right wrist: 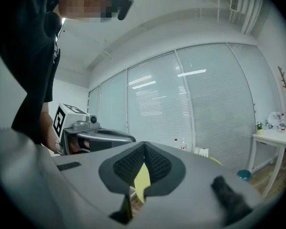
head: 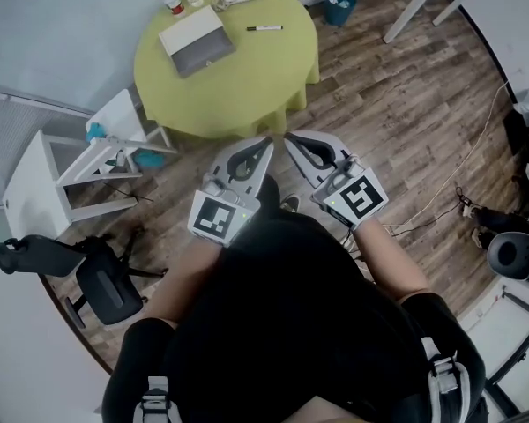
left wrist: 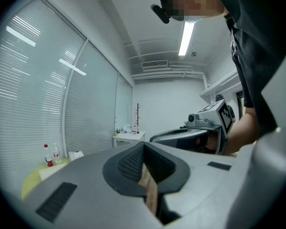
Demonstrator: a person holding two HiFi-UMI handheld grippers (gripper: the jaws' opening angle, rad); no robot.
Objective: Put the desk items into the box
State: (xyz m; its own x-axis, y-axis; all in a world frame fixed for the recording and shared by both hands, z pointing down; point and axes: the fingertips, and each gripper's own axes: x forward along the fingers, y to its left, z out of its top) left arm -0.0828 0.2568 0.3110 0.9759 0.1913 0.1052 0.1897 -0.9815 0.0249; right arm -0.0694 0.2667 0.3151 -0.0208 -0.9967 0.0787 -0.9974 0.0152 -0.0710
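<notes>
Box point(head: 194, 40) on far table point(head: 247, 86), pen point(head: 264, 28) to its right, apart. I hold left gripper point(head: 263, 144) and right gripper point(head: 293, 141) near, both closed tight, empty.

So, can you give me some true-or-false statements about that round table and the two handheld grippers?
1. The left gripper and the right gripper both hold nothing. True.
2. The pen is inside the box. False: it lies on the cloth, apart from the box.
3. The table is round, under a yellow-green cloth. True.
4. The teal bin stands on the table. False: it stands on the wooden floor beyond the table.
5. The right gripper's jaws are wide apart. False: their tips meet, as do the left gripper's.
</notes>
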